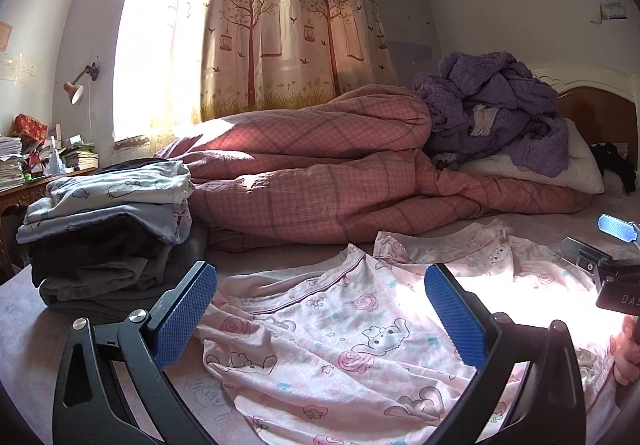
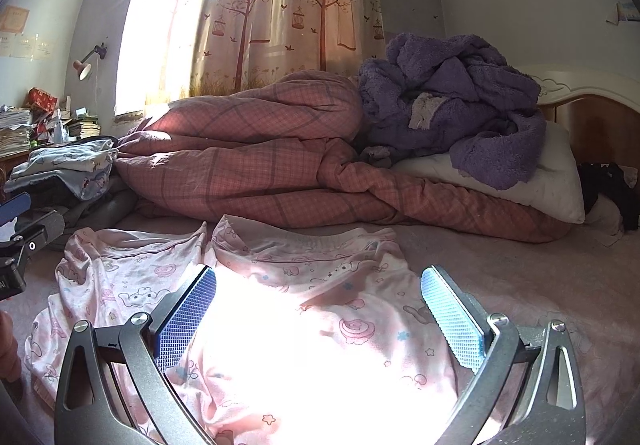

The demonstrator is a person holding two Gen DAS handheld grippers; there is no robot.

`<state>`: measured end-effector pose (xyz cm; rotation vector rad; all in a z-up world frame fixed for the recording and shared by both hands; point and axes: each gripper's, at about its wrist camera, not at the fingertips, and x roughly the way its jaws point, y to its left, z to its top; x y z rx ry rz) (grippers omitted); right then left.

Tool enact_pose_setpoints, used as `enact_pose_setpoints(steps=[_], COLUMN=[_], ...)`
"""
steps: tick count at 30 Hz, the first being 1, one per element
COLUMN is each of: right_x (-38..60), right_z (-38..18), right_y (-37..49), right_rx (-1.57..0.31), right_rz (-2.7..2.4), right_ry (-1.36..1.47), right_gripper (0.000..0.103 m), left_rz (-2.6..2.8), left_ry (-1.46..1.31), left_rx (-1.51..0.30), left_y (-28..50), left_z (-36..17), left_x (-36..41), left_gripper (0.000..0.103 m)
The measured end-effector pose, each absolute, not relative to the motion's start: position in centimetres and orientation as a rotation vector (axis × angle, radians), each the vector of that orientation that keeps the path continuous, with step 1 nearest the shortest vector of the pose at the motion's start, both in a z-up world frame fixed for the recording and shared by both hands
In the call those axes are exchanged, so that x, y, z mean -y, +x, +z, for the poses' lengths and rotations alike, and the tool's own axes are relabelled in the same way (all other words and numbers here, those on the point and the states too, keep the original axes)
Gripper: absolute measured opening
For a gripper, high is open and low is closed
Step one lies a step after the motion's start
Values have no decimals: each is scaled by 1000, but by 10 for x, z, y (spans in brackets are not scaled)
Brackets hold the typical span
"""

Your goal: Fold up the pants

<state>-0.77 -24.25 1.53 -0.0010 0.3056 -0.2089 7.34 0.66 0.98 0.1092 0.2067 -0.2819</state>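
Pink pyjama pants with a cartoon print lie crumpled on the bed; they also show in the right wrist view. My left gripper is open and empty, hovering just above the left part of the pants. My right gripper is open and empty above the right part, where sunlight glares on the cloth. The right gripper's tip shows at the right edge of the left wrist view. The left gripper's tip shows at the left edge of the right wrist view.
A stack of folded clothes stands at the left on the bed. A bunched pink plaid duvet lies behind the pants, with a purple fleece and a white pillow at the right. A cluttered desk is far left.
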Motion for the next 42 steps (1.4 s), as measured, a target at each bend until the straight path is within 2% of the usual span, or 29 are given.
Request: enact_pose_setpoints(steps=[5, 14, 23, 42], right_x=[241, 239, 236, 239], right_z=[15, 16, 16, 32], right_y=[-5, -4, -2, -23], right_rx=[-320, -321, -326, -228], right_rz=[-205, -198, -210, -210], right_ry=[-15, -23, -35, -13], right_gripper=[103, 103, 103, 103], left_rz=[-267, -350, -372, -163], left_ry=[118, 64, 95, 184], left_rx=[-134, -214, -209, -219], left_y=[73, 90, 82, 25], left_z=[16, 19, 19, 25], left_x=[-6, -15, -7, 18], left_gripper=[103, 103, 103, 103])
